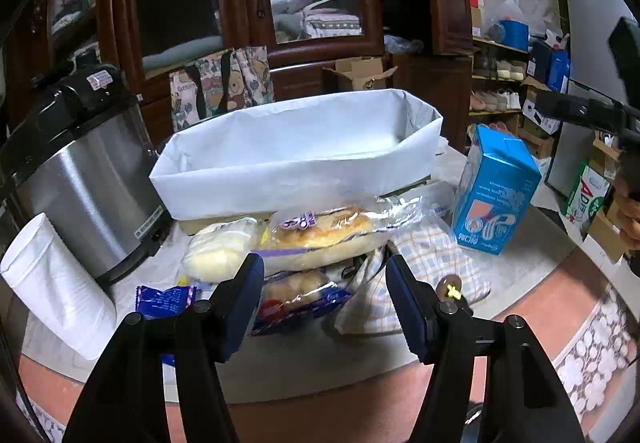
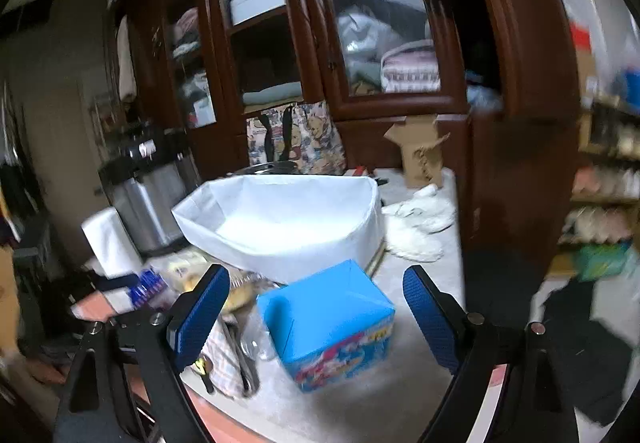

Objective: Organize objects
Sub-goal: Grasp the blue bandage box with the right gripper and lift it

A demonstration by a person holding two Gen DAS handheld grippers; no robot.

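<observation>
1. The left tongs (image 1: 324,275) stand parted and grip nothing, poised above the wrapped bread (image 1: 320,231) on the worktop (image 1: 532,259).
2. The right tongs (image 2: 316,291) gape wide and empty over the blue carton (image 2: 324,319).
3. The white lined bin (image 1: 296,151) sits just behind both, seemingly empty.
4. Probably best to straddle the carton squarely across its flat faces.
5. Pinch the bread's wrapper gently, since the soft loaf would likely crush.
</observation>
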